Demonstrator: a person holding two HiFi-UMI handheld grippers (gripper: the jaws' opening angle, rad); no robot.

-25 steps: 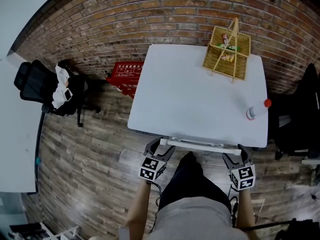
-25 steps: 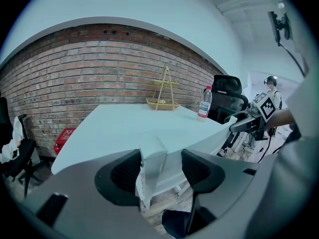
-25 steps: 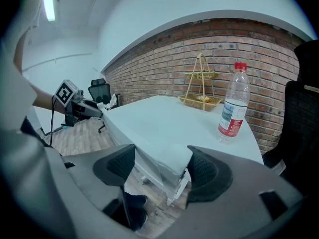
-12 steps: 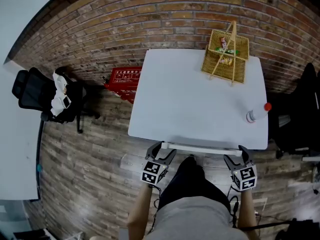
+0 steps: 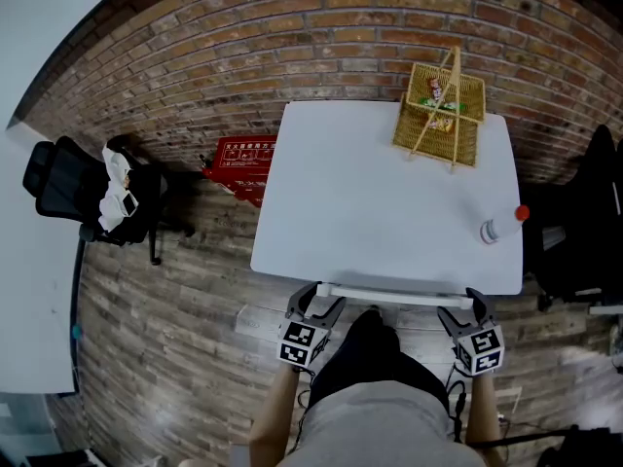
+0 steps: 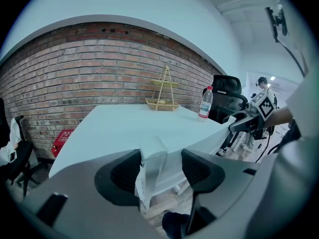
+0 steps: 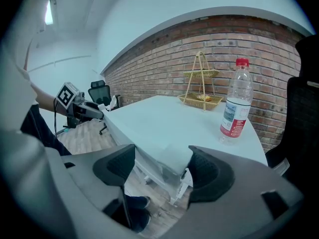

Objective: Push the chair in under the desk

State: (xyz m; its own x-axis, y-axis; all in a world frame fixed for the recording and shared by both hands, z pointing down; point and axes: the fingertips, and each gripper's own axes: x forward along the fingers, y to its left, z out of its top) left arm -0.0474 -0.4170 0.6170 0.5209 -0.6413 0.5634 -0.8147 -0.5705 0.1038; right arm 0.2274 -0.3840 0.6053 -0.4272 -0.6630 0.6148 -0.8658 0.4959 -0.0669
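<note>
A white desk [image 5: 380,202] stands against the brick wall. One black office chair [image 5: 73,188] with white items on its seat is far off to the left on the wood floor. Another black chair [image 5: 584,232] sits at the desk's right side. My left gripper [image 5: 316,302] is open at the desk's front left corner, and that corner [image 6: 152,148] shows between its jaws. At the front right corner, my right gripper [image 5: 460,305] is open too, with the corner [image 7: 172,156] in its gap. Neither gripper holds anything, and neither is near a chair.
A wicker basket [image 5: 440,115] stands at the desk's back right and a red-capped water bottle [image 5: 498,225] near its right edge. On the floor by the wall lies a red box [image 5: 238,156]. Another white table [image 5: 29,290] borders the left. The person's legs are between the grippers.
Both grippers have drifted slightly down in the head view along with the desk's front edge as the camera shifted. They stay open. The chairs have not moved.
</note>
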